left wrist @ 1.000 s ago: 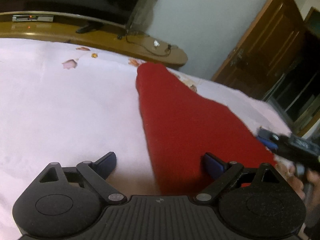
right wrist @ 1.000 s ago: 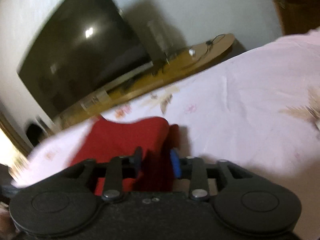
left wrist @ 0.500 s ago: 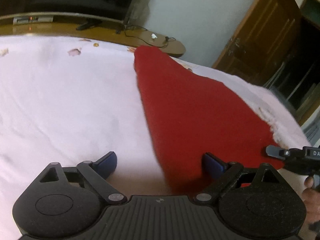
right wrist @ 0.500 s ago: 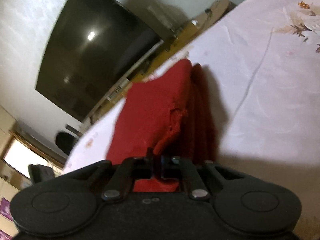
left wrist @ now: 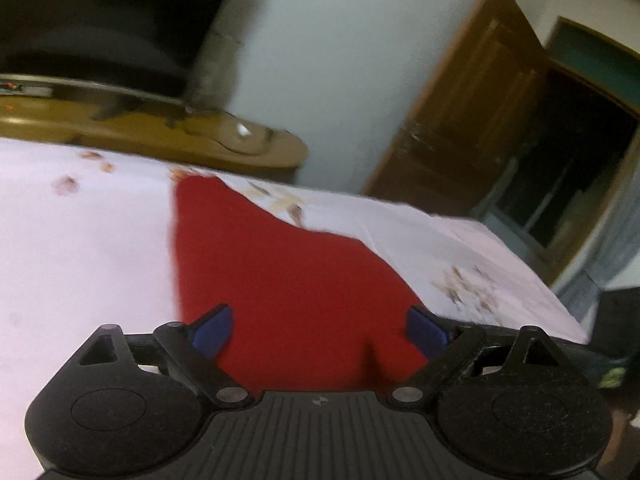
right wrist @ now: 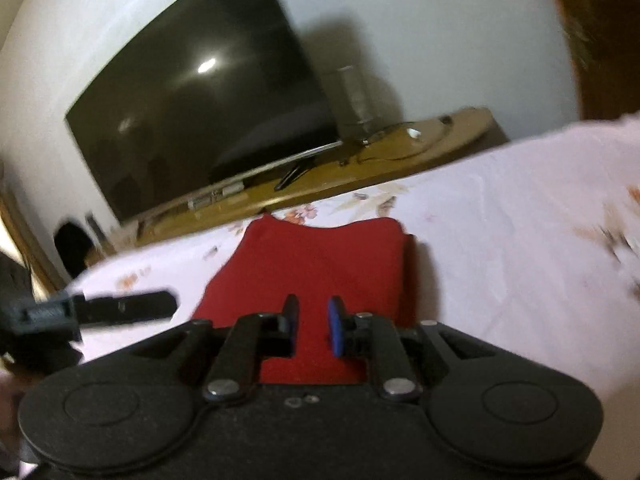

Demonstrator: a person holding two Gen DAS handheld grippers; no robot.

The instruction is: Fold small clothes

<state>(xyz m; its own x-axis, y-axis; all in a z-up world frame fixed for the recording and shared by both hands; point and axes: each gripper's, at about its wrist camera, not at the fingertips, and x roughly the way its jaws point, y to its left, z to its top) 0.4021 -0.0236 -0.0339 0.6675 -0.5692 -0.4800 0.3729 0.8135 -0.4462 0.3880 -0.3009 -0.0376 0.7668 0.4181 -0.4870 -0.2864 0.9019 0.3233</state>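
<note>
A red garment (left wrist: 280, 280) lies folded on the pink floral bedsheet (left wrist: 80, 260). My left gripper (left wrist: 318, 332) hovers over its near end, wide open, with its blue pads (left wrist: 210, 330) apart on either side of the cloth and not touching it. In the right wrist view the red garment (right wrist: 320, 256) lies flat with a doubled right edge. My right gripper (right wrist: 313, 325) is just above its near edge. Its jaws are opening, with a narrow gap in which red cloth shows; the pads do not press on it. The left gripper's finger (right wrist: 120, 304) reaches in from the left.
A large dark television (right wrist: 200, 100) stands on a low wooden stand (right wrist: 360, 172) beyond the bed's far edge. A brown wooden door (left wrist: 472, 120) and a dark doorway are at the right. The sheet spreads wide to the left and right of the garment.
The right gripper shut on the garment's edge and lifted it, and now its jaws have parted with the cloth lying flat. The left gripper shifted over the garment, still open.
</note>
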